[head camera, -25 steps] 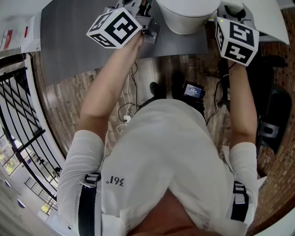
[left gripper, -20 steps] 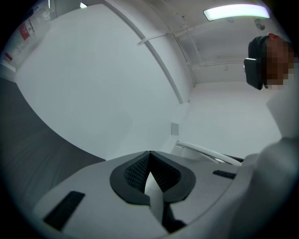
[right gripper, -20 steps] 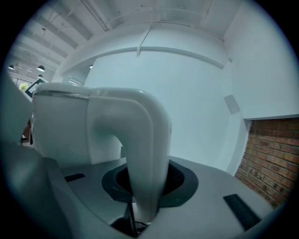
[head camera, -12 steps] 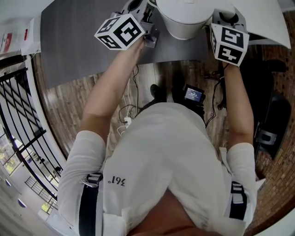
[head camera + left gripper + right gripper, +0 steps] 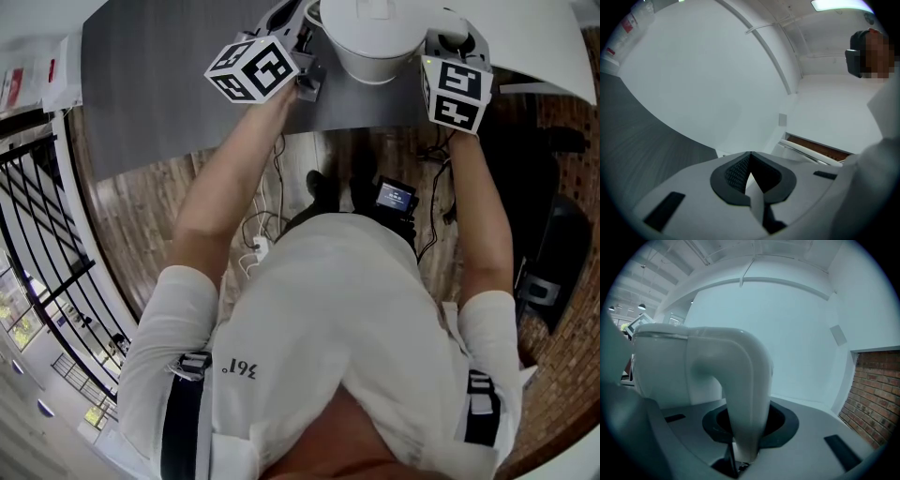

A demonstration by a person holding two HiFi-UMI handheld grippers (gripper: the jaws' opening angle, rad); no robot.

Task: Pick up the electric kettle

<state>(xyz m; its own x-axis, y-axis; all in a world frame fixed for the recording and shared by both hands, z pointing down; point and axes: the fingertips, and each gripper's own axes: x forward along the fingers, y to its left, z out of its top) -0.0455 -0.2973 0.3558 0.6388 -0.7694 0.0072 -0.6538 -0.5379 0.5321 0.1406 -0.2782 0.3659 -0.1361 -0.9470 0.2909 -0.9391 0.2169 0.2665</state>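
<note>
The white electric kettle (image 5: 370,37) hangs at the top middle of the head view, over the near edge of the grey table (image 5: 159,84). My right gripper (image 5: 448,30) is at its right side, shut on the kettle's handle (image 5: 745,394), which fills the gap between the jaws. The kettle's body (image 5: 661,366) shows to the left of the handle. My left gripper (image 5: 292,19) is close by the kettle's left side. In the left gripper view its dark pads (image 5: 736,171) meet with nothing between them, and a blurred white mass, probably the kettle, lies at the right edge.
Under the table's edge lie cables and a small device with a lit screen (image 5: 394,190) on the wood floor. A black chair (image 5: 562,244) stands at the right, a black railing (image 5: 37,234) at the left. A brick wall (image 5: 876,399) is on the right.
Both grippers and the kettle have moved together toward the top of the head view and look smaller, sinking toward the grey table. The right gripper's hold on the handle is unchanged.
</note>
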